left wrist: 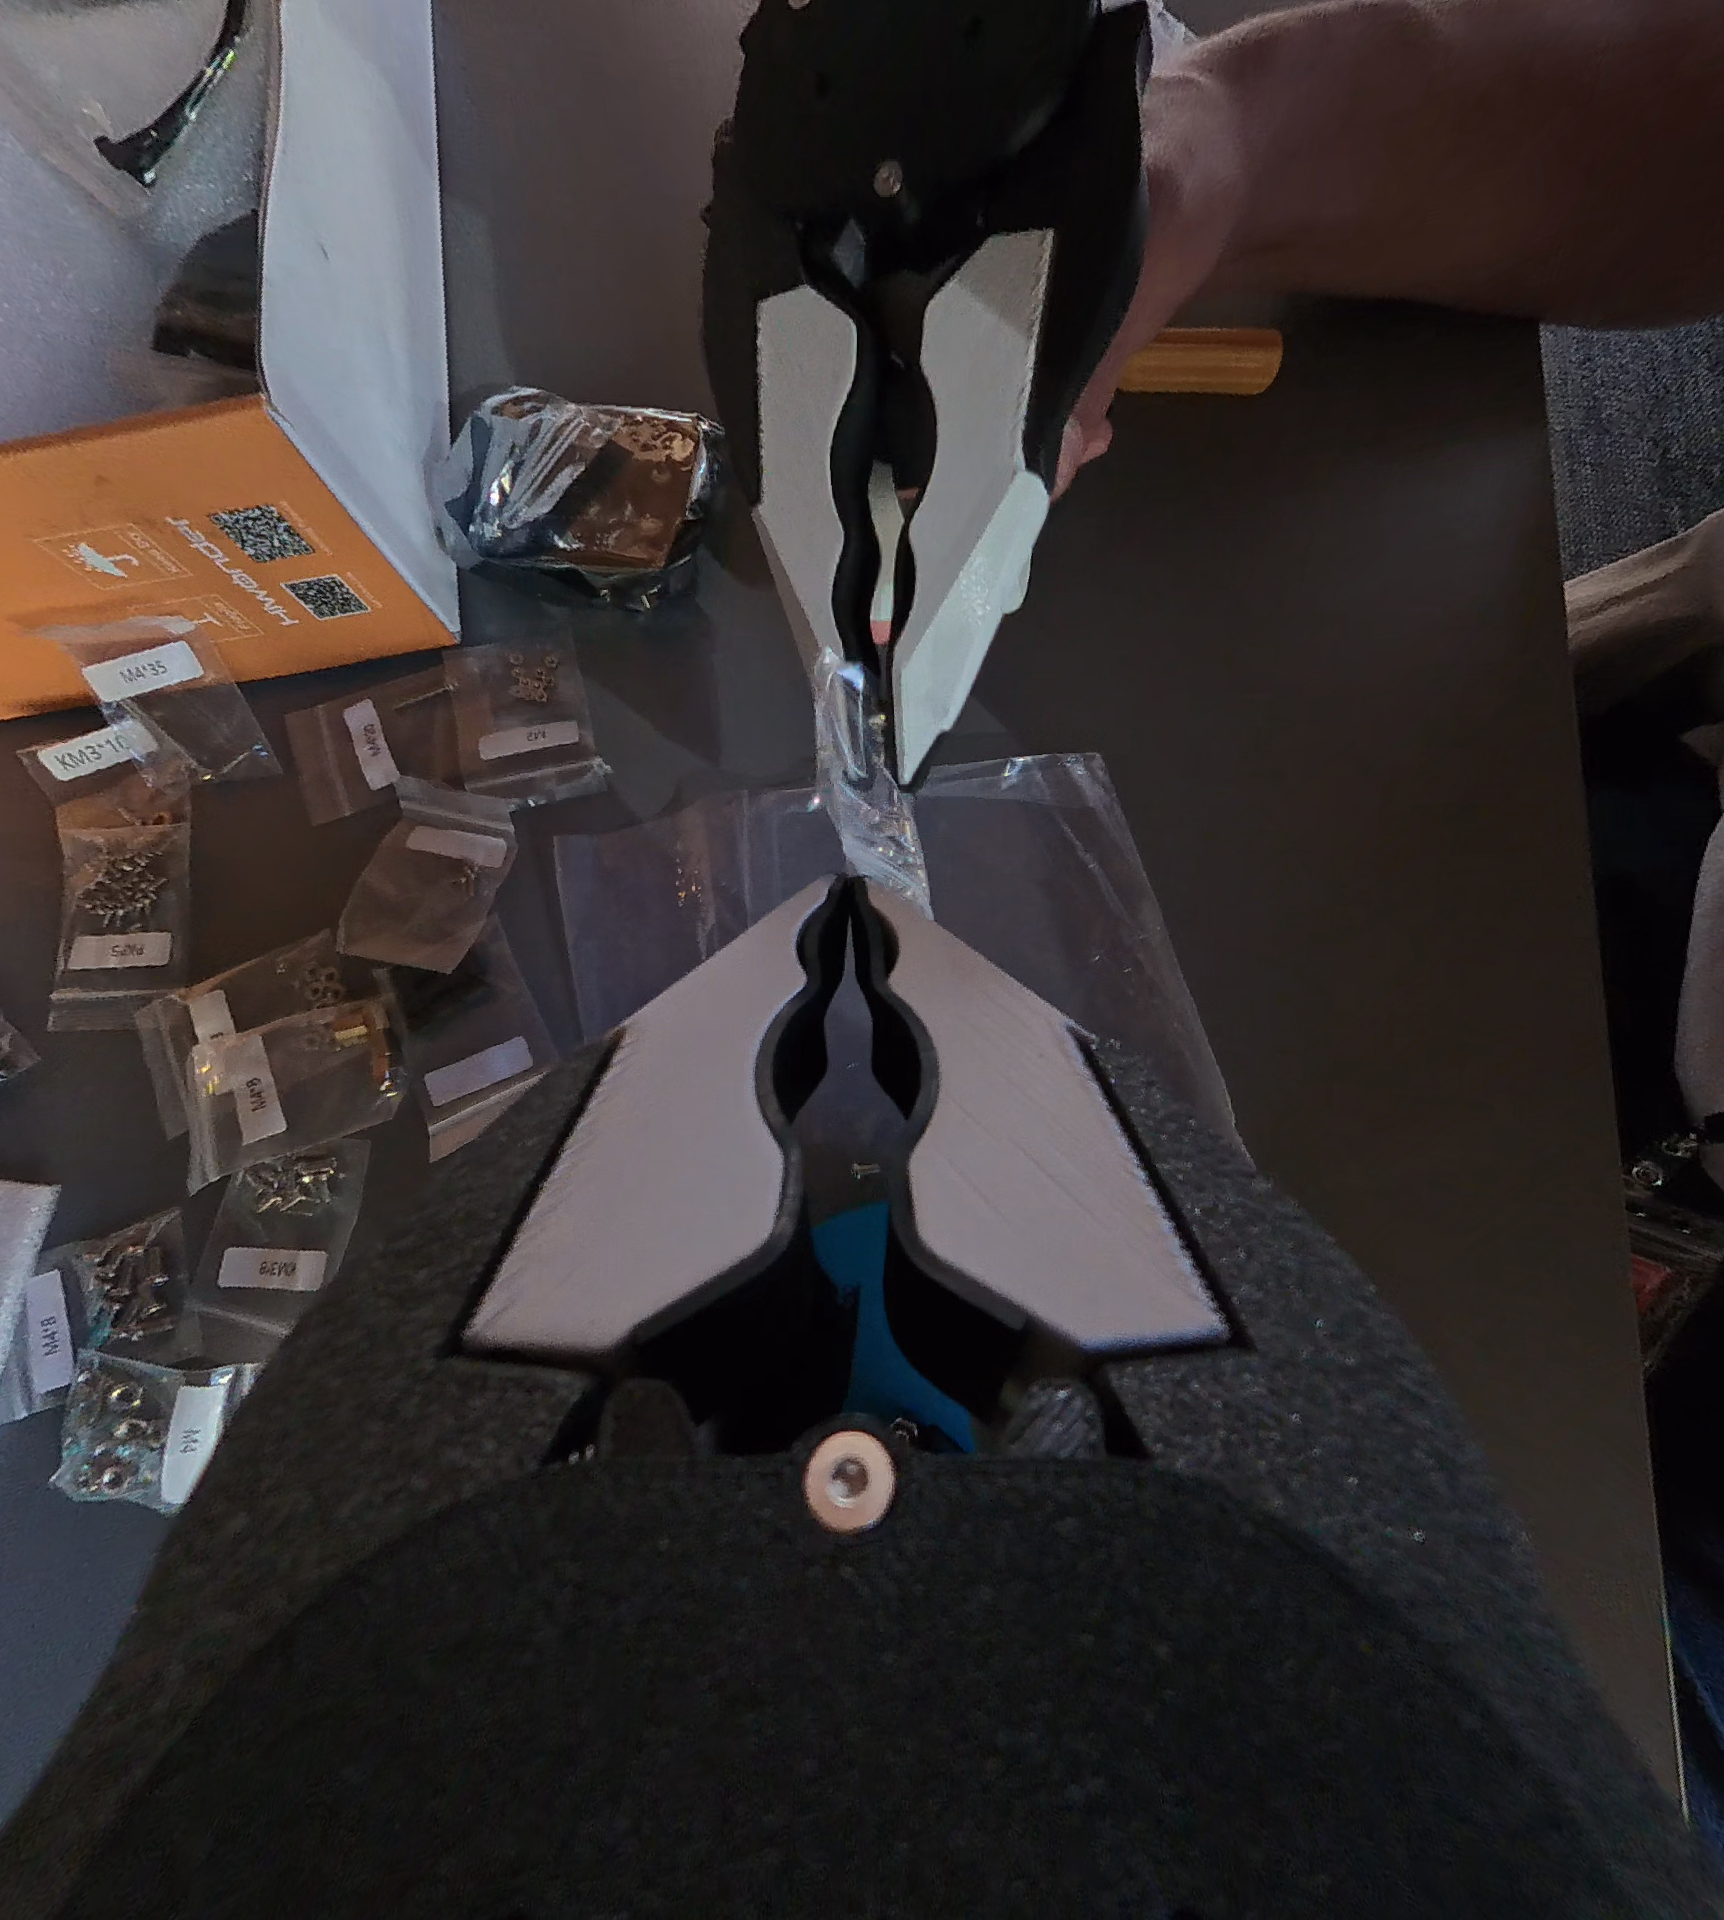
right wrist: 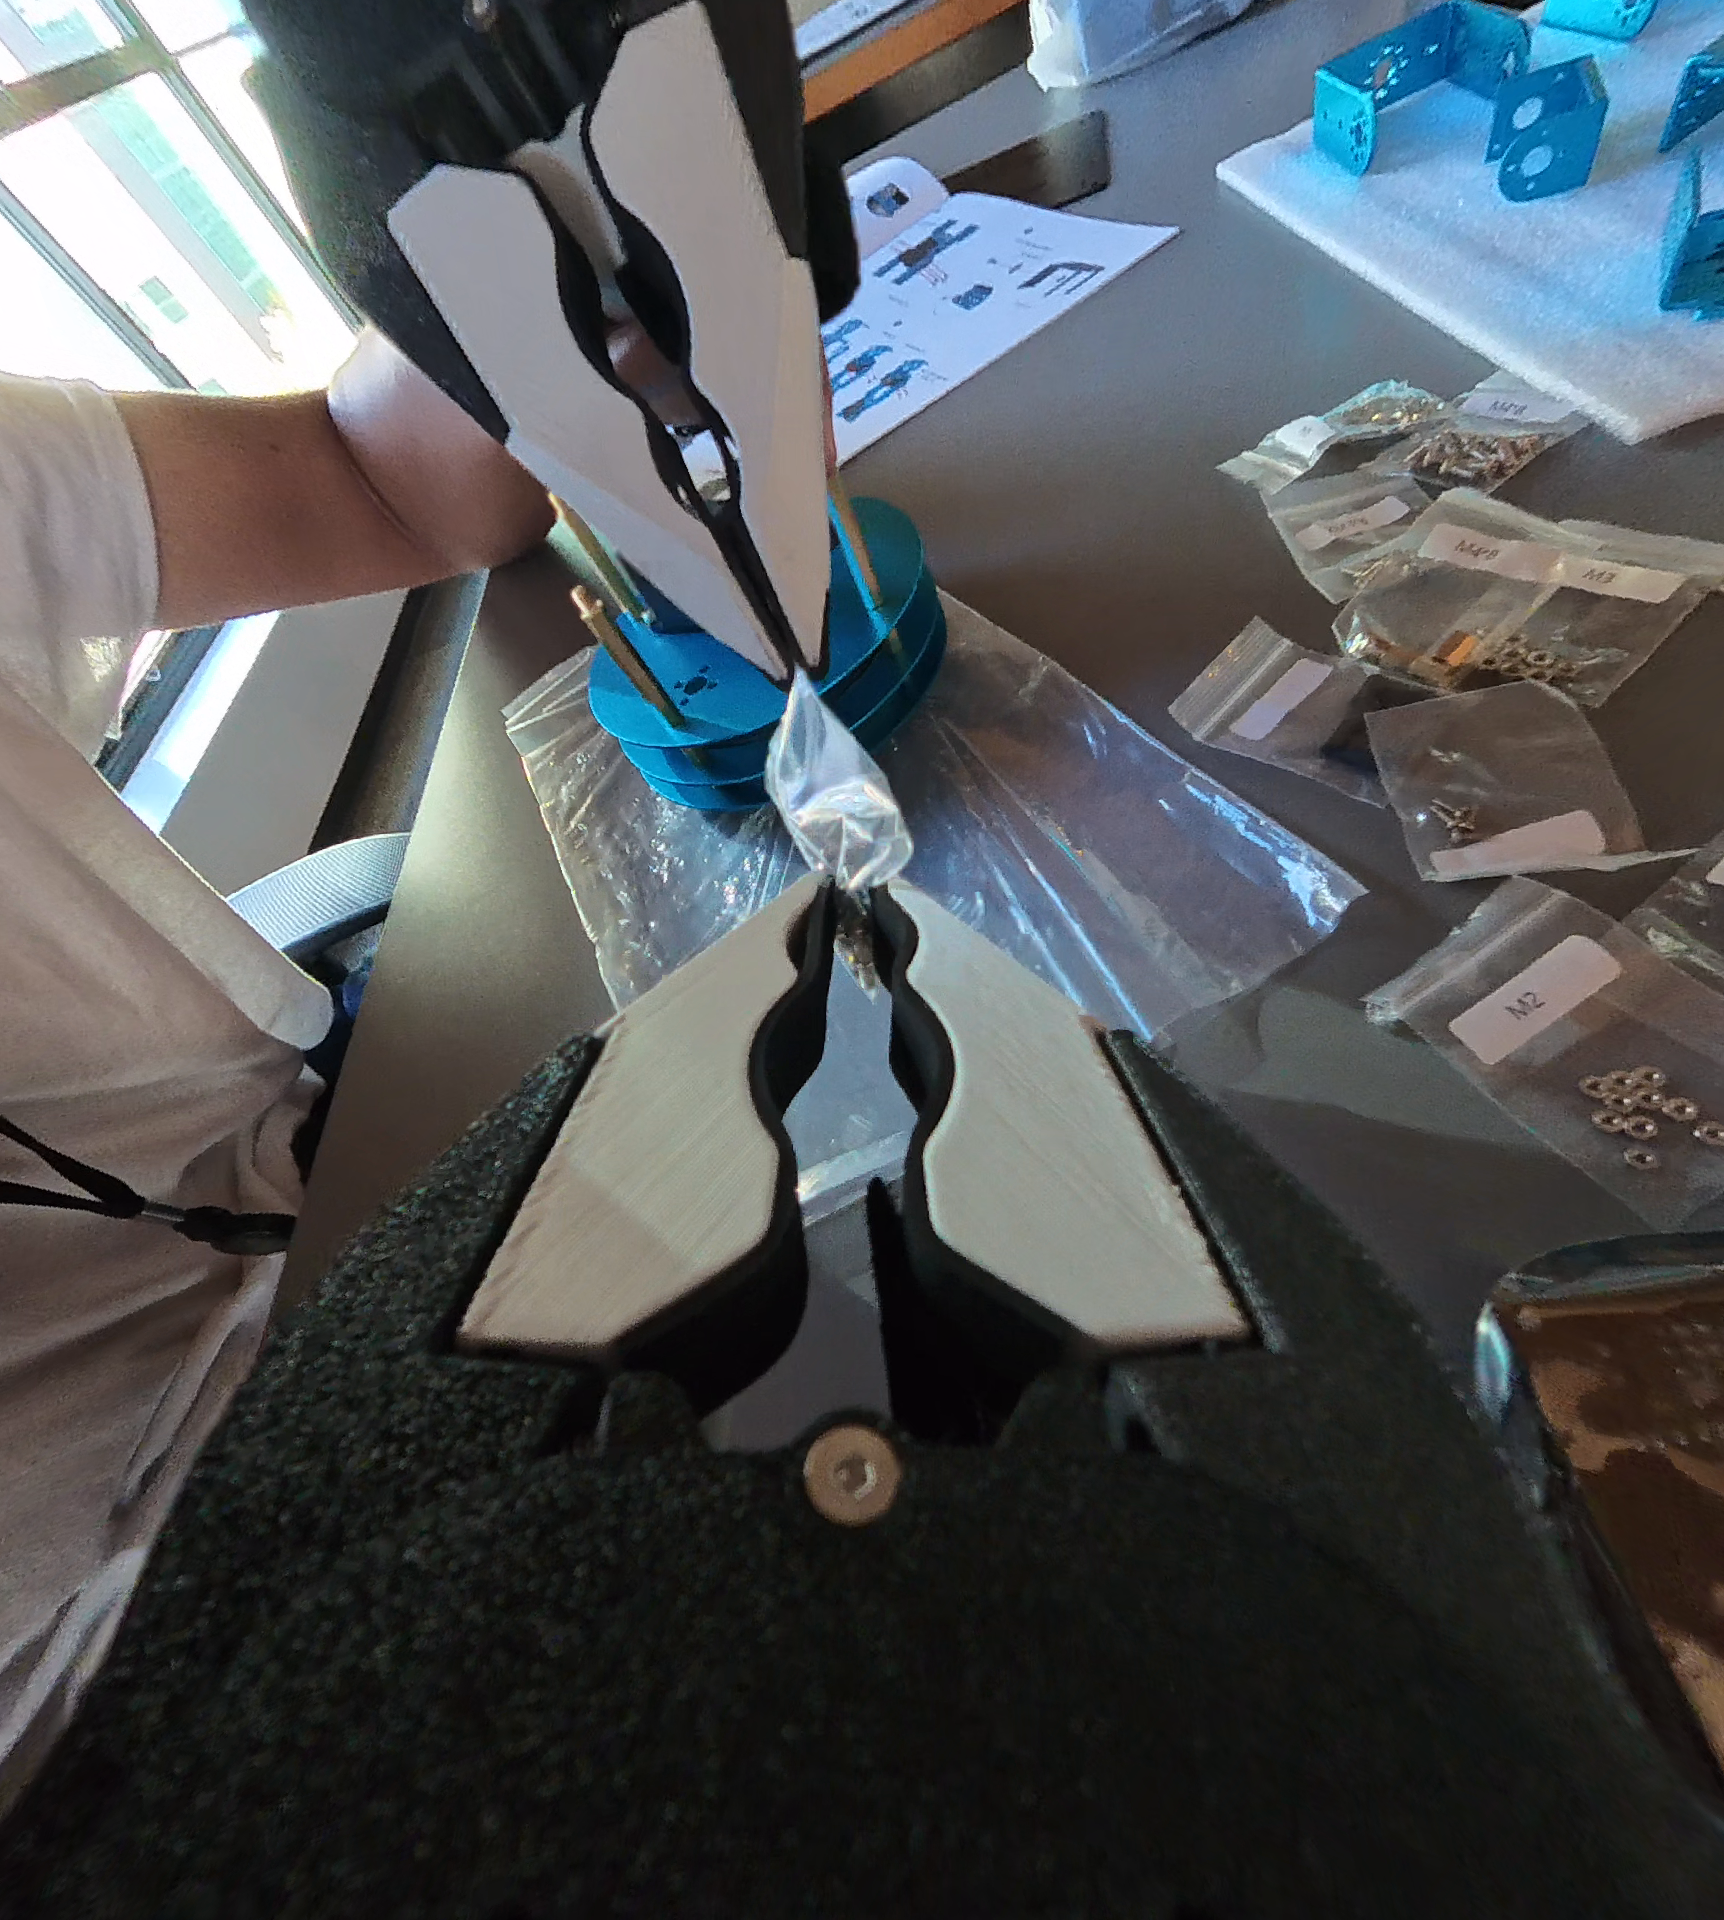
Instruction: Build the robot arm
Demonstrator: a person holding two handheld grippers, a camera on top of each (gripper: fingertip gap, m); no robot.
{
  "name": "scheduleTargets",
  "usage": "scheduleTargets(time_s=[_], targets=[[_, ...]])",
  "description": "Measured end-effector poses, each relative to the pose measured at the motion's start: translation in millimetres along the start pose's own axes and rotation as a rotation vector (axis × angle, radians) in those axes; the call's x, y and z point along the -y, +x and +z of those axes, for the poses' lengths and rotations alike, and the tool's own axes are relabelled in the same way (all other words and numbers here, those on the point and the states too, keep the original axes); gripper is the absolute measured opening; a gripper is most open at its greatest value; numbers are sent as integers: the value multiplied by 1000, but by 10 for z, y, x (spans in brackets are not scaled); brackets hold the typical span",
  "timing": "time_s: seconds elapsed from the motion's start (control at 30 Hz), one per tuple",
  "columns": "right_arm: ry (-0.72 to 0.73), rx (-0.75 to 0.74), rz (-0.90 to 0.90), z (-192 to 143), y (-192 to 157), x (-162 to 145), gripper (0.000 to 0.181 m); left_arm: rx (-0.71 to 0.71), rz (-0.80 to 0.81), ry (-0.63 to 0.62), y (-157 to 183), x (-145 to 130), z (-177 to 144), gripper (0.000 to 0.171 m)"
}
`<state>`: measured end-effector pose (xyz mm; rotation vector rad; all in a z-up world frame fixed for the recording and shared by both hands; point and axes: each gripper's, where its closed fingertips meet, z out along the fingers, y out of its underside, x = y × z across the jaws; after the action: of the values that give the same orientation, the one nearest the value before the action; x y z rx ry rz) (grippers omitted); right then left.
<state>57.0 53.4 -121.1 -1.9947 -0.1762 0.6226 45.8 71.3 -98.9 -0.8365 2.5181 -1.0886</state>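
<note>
**Two grippers pinching one small bag over a cluttered table**

We work at a dark grey table (right wrist: 1201, 499) beside a bright window (right wrist: 58, 208). Between us hangs a small clear plastic bag (right wrist: 837, 800), crumpled and stretched taut just above a large flat clear bag (right wrist: 1097, 831) on the tabletop. Our left gripper (left wrist: 850, 883) is clamped on one end of it, jaws closed tight; our right gripper (right wrist: 850, 894) pinches the other end, jaws narrowed onto plastic that holds small metal hardware. Just behind stands a blue stack of discs (right wrist: 764, 717) on brass posts. Labelled screw bags (right wrist: 1523, 779) crowd one side, with blue brackets (right wrist: 1554, 125) on white foam, an instruction sheet (right wrist: 983, 281) and an orange box (left wrist: 162, 551).
</note>
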Motion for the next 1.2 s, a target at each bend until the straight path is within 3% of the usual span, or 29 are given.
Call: scheduleTargets(time_s=[0.2, 0.37, 0.43, 0.5, 0.6, 0.77, 0.83, 0.97, 1.07, 1.2], targets=[[-35, -51, -40, 37, 19, -34, 23, -5, -37, -4, -31, 12, -39, 0], [-63, -248, -179, 28, 171, -19, 45, 5, -123, -8, -112, -5, -88, 0], [-87, -319, -218, 15, 205, -14, 45, 18, -159, -15, -173, -37, -118, 0], [-127, -312, -268, 40, 105, -43, 42, 25, -186, -17, -233, -61, -163, 0], [-214, -162, -334, 192, -228, -204, 29, 12, -225, -9, -287, -74, -204, 0], [-342, -129, -375, 502, -317, -406, 29, -29, -265, -10, -285, -114, -178, 0], [-298, -190, -413, 507, -255, -265, 30, -42, -270, -7, -272, -116, -178, 0], [-113, -303, -309, 412, -74, 147, 50, -88, -304, 26, -227, -55, -203, 0], [-34, -485, -487, 302, -18, 357, 63, -99, -315, 24, -215, -59, -200, 0], [-150, -643, -811, 325, 6, 336, 80, -188, -348, 32, -113, -41, -205, 0]])
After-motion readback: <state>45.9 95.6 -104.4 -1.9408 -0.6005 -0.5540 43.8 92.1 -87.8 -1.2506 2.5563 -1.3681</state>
